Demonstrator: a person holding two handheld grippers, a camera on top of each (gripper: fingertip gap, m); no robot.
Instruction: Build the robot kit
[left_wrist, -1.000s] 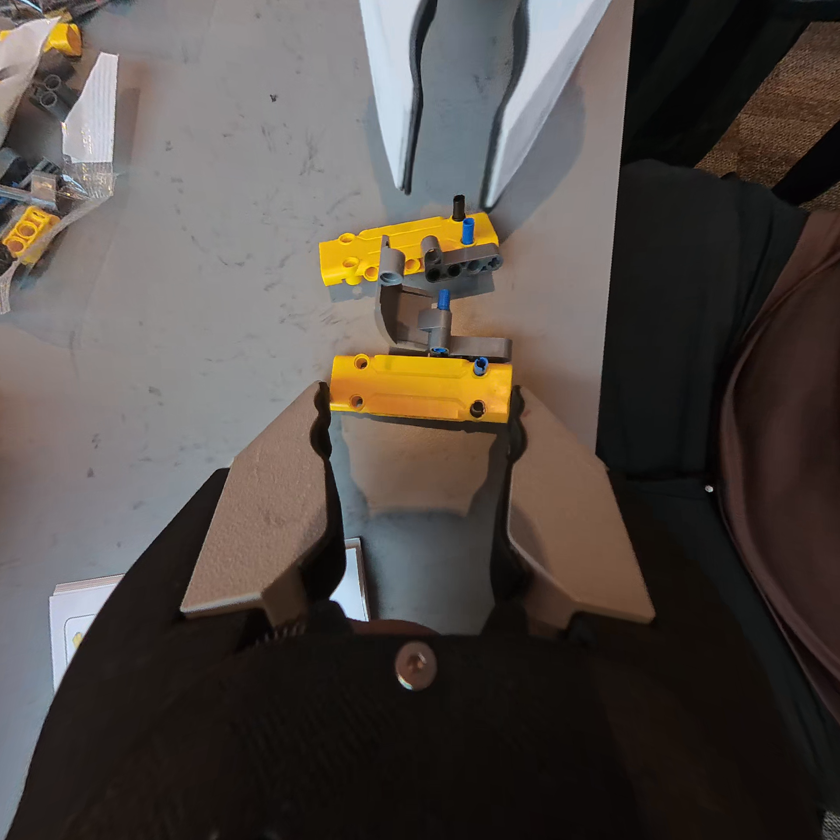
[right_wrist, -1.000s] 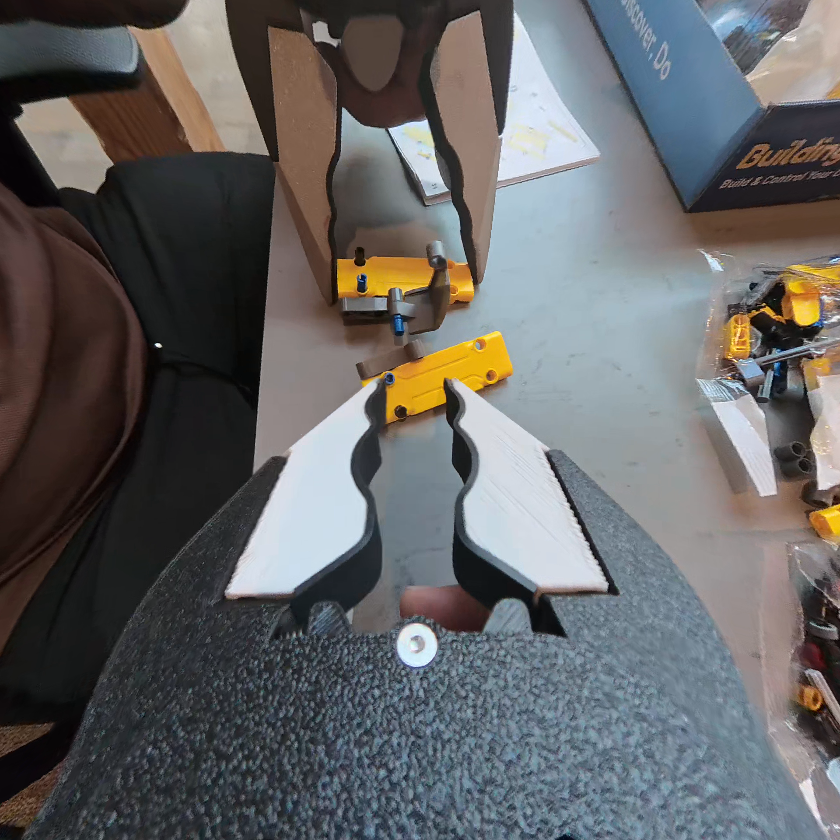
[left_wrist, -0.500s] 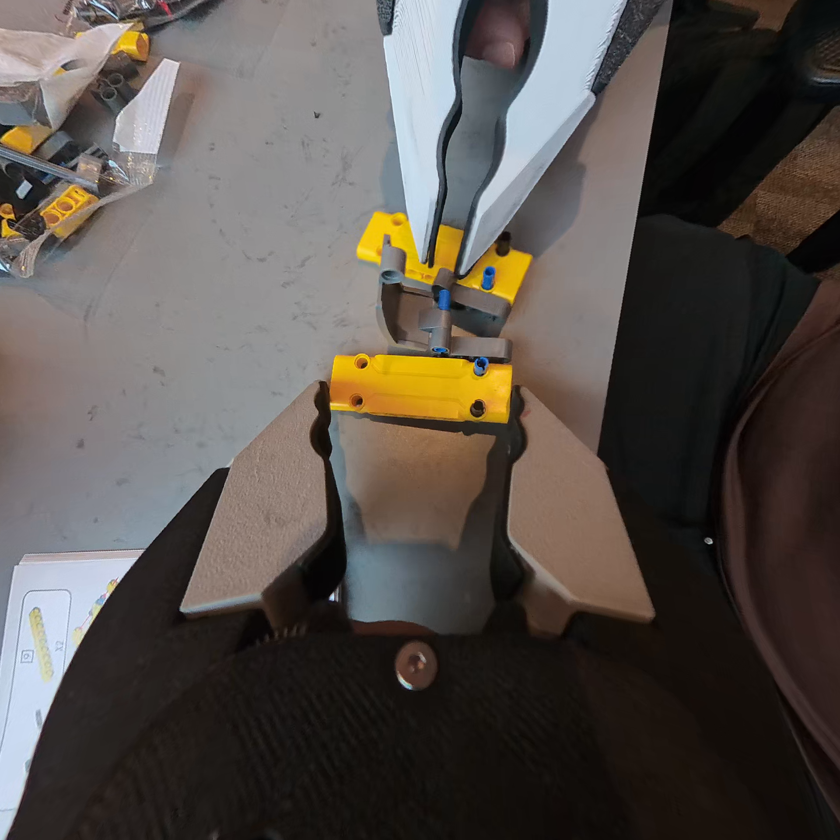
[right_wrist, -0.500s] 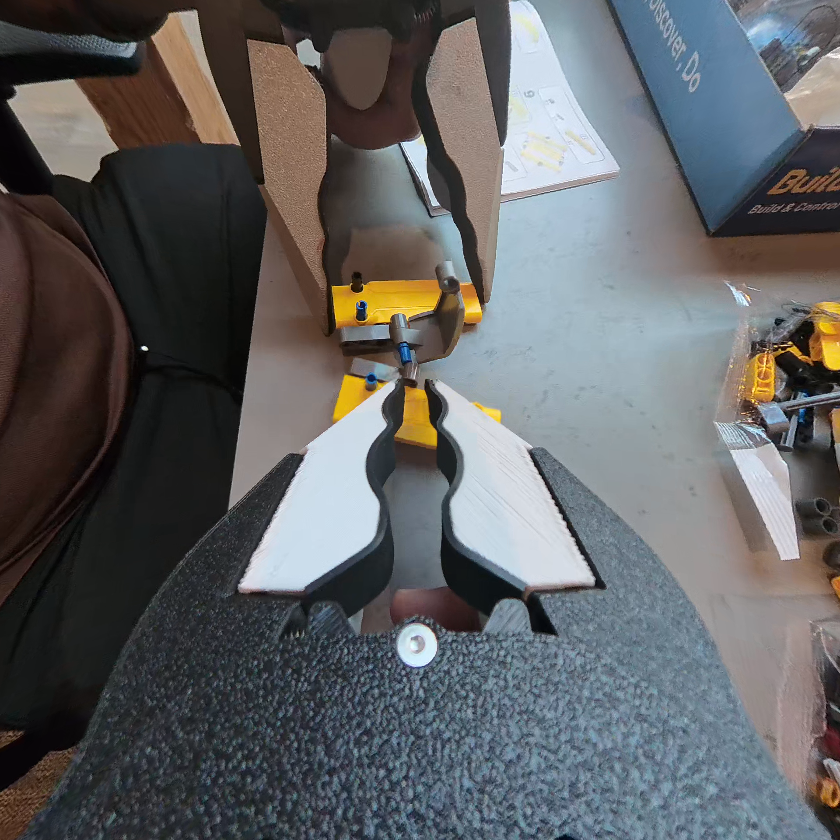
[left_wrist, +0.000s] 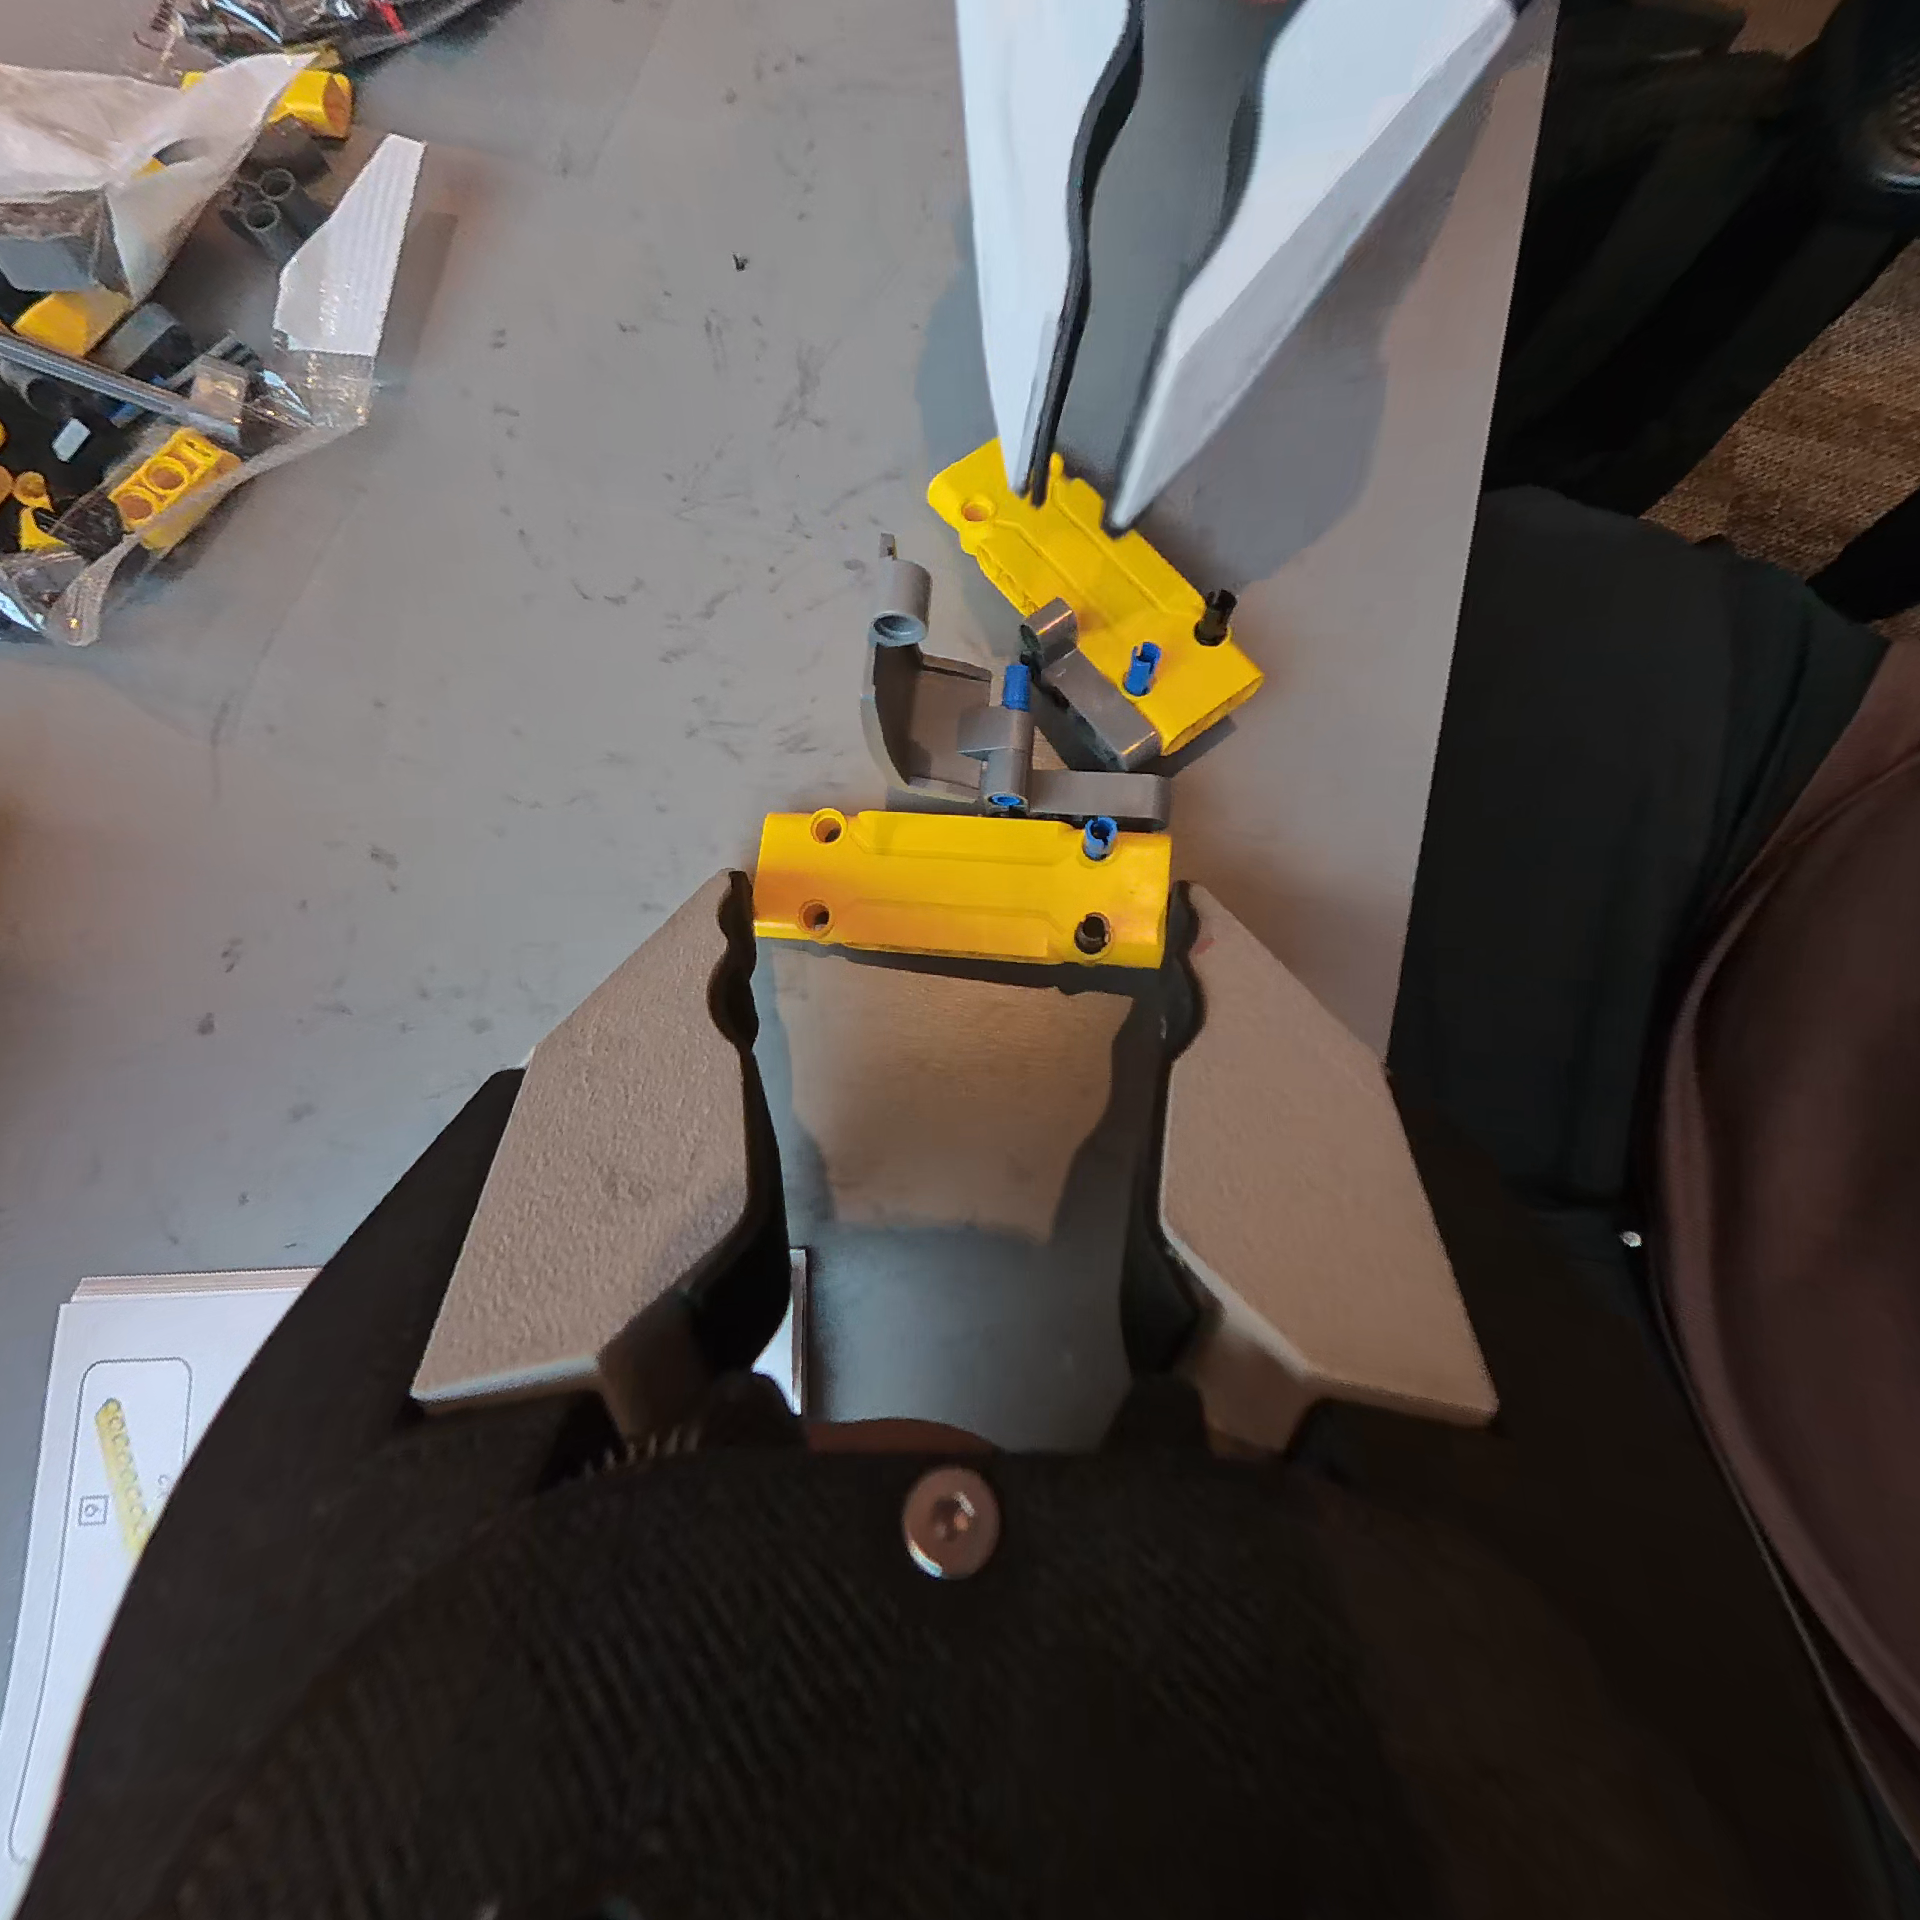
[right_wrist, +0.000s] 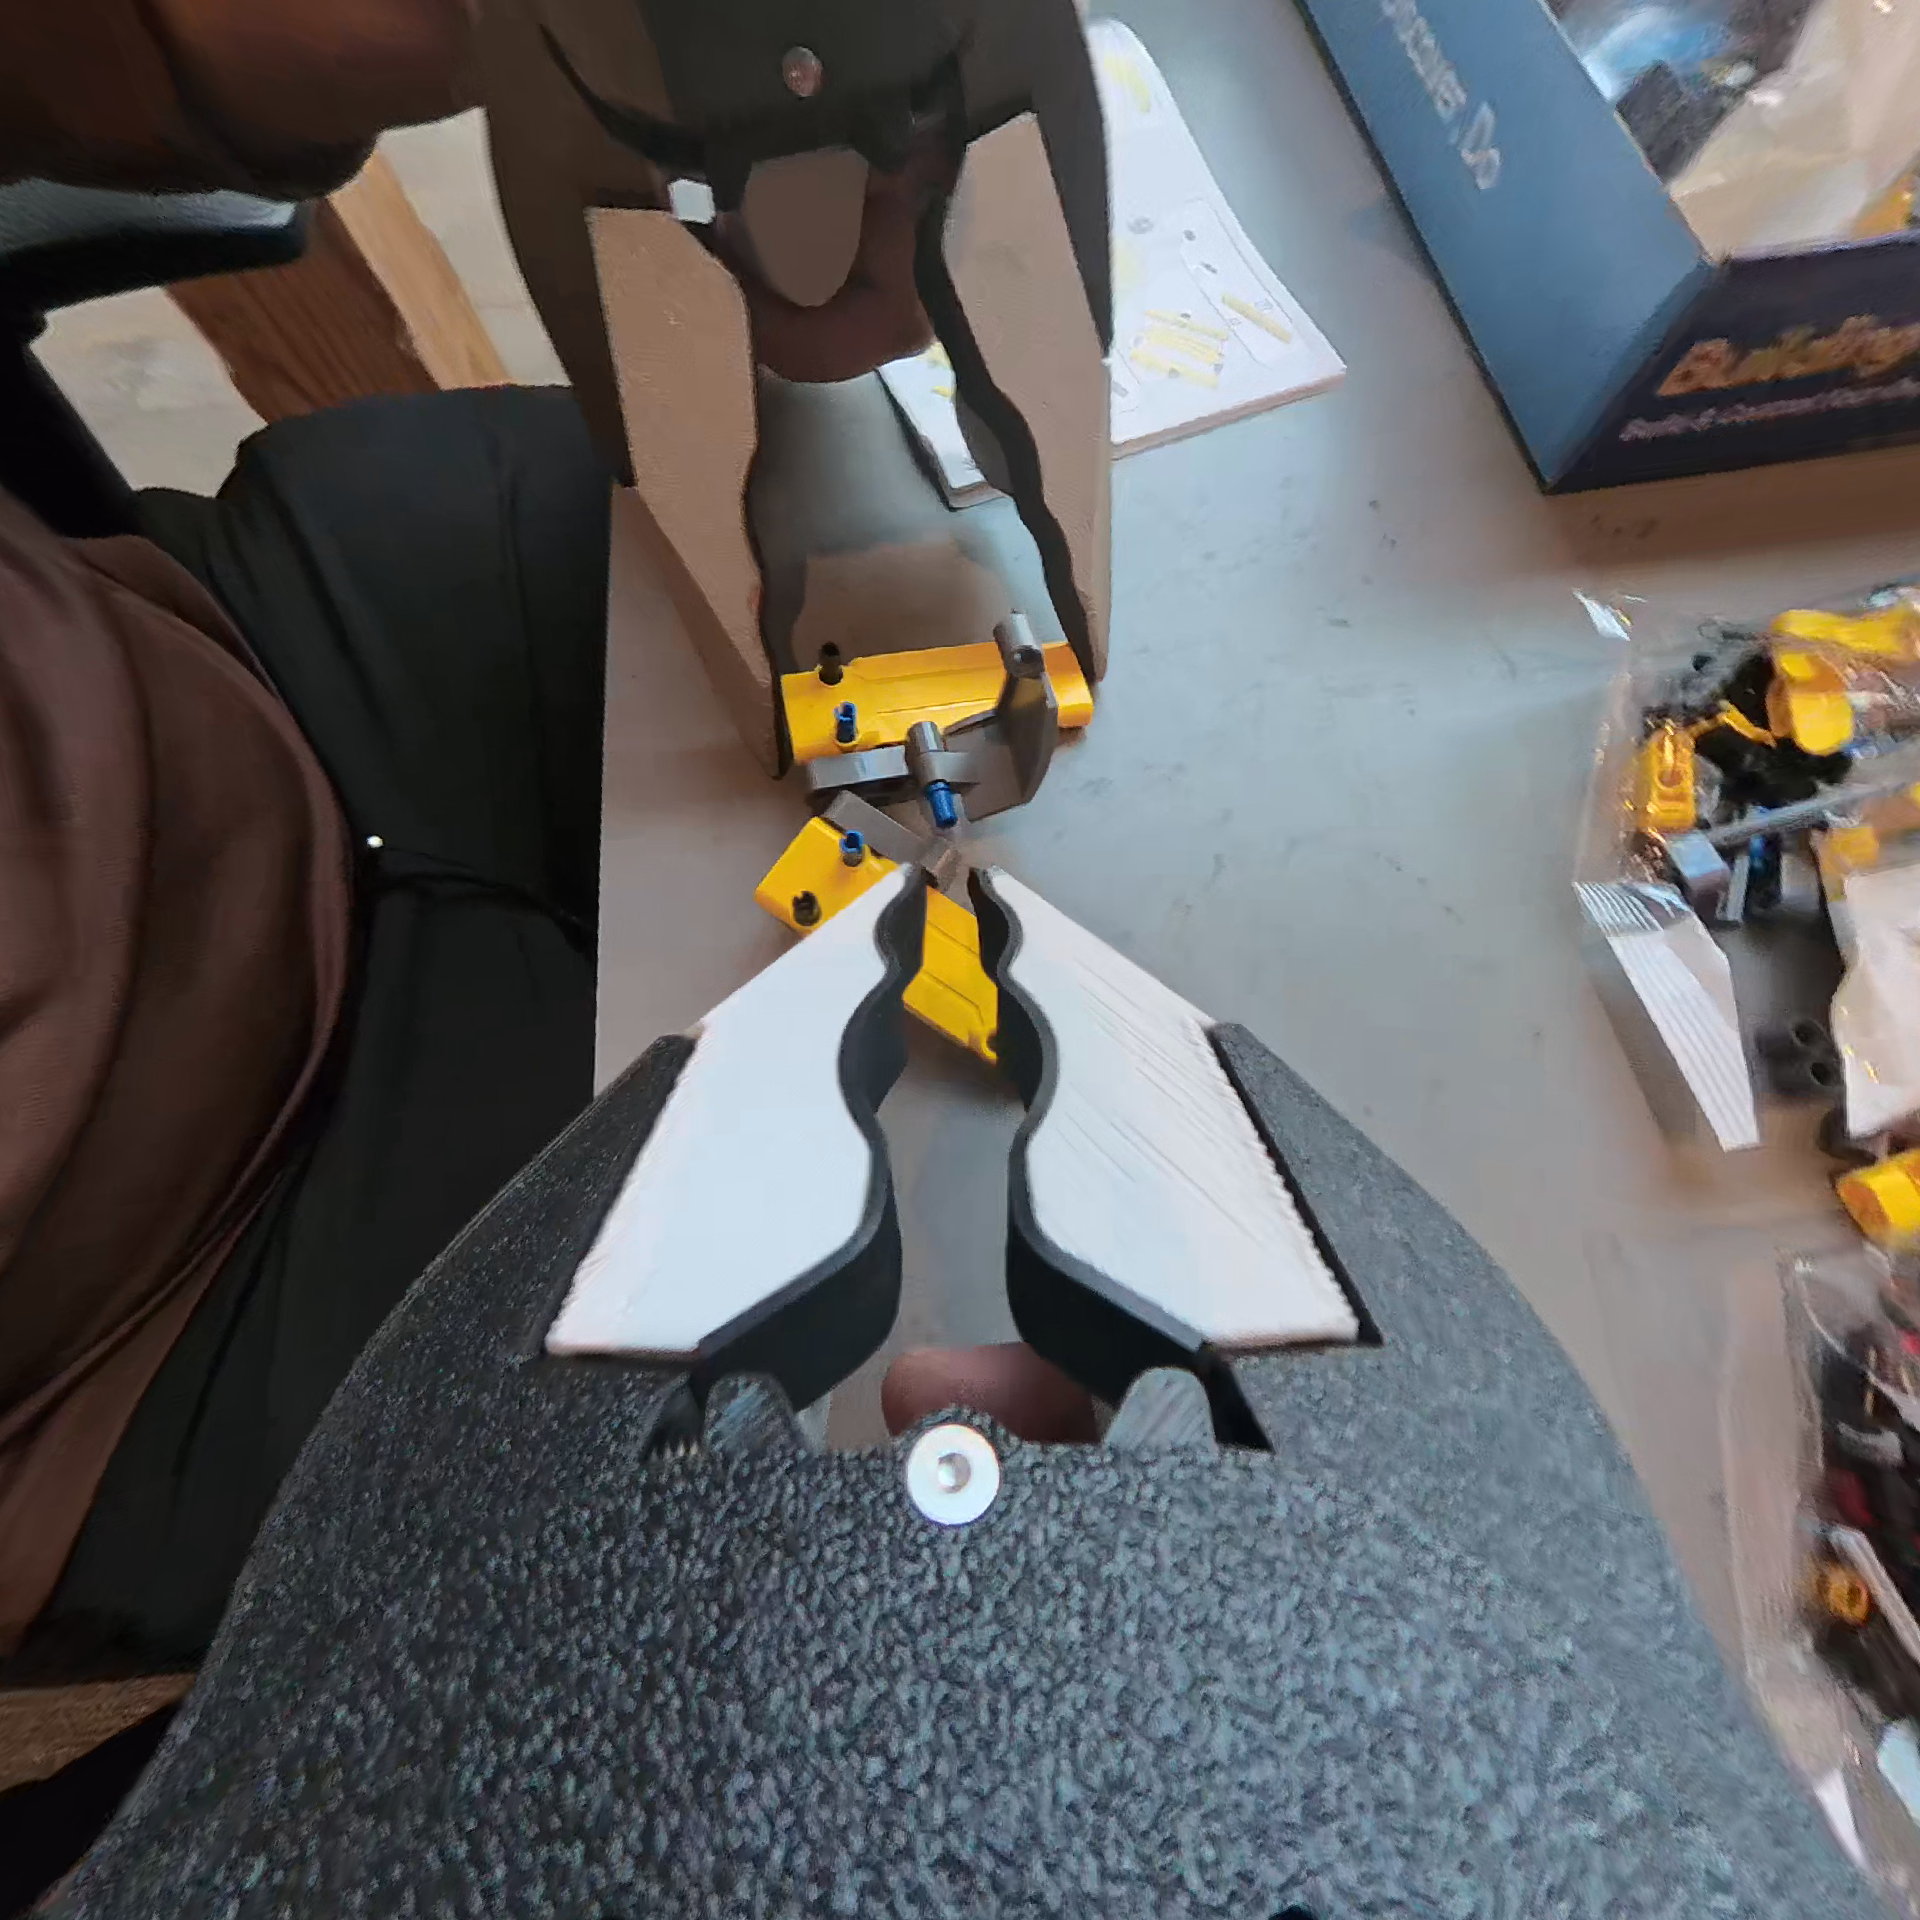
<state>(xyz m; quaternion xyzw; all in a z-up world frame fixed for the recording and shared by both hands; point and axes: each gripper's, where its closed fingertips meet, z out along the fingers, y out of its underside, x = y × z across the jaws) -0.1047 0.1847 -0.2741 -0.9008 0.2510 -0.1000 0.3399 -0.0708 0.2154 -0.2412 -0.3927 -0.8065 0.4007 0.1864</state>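
Two tongs: both over the grey tabletop (left_wrist: 540, 727), facing each other near its edge.
Left tongs (left_wrist: 961, 914): brown-faced, spread wide, closed on the two ends of a yellow panel (left_wrist: 961, 883); both fingertips touch it.
Yellow panel: lies crosswise between the tips, with a blue pin (left_wrist: 1098, 831) at one corner; its underside is hidden.
Right tongs (right_wrist: 945, 883): white-faced, nearly closed, a narrow gap between the tips; they straddle a second yellow panel (left_wrist: 1101, 582). Whether they pinch it I cannot tell, as the fingers cover most of it in the right wrist view.
Second yellow panel: tilted at an angle to the first, carrying a blue pin and a black pin (left_wrist: 1214, 615); whether it rests flat is unclear.
Grey linkage (left_wrist: 935, 717): curved grey pieces with a blue axle (left_wrist: 1016, 686) between the two panels; how they join is hard to make out.
Bags of parts (left_wrist: 135, 416): clear plastic, at the far side, contents jumbled and cut off by the frame.
Booklet (right_wrist: 1195, 312): partly hidden behind the left tongs.
Blue box (right_wrist: 1538, 229): cropped and blurred.
Person: dark clothing (left_wrist: 1558, 831) beside the tabletop edge.
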